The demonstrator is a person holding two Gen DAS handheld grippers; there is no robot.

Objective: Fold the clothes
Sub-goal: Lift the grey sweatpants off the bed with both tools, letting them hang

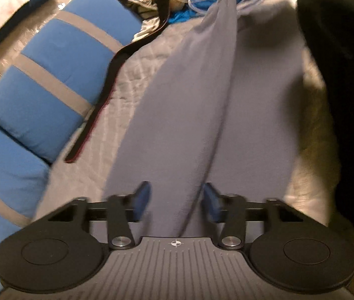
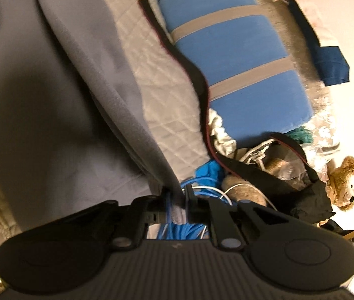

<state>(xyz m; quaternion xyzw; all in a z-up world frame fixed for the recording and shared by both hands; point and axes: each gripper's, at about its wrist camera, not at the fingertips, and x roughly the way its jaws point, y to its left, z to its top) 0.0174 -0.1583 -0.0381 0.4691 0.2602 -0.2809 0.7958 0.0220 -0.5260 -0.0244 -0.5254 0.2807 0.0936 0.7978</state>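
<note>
The grey garment (image 1: 202, 95) lies stretched along a quilted bedspread (image 1: 137, 75), one end in each gripper. Left gripper (image 1: 175, 201): blue pads set apart w/ a fold of the cloth running between them; can't tell if they press it. Right gripper (image 2: 177, 206): fingers narrow, pinched on the garment's far tip. Beside the garment, a black strap (image 2: 189, 70) w/ red edge, then a blue cushion (image 2: 239, 57) w/ grey stripes. Near the right gripper: blue cable (image 2: 182, 232) in a bundle, a black bag (image 2: 277, 182) & a teddy bear (image 2: 344, 182).
</note>
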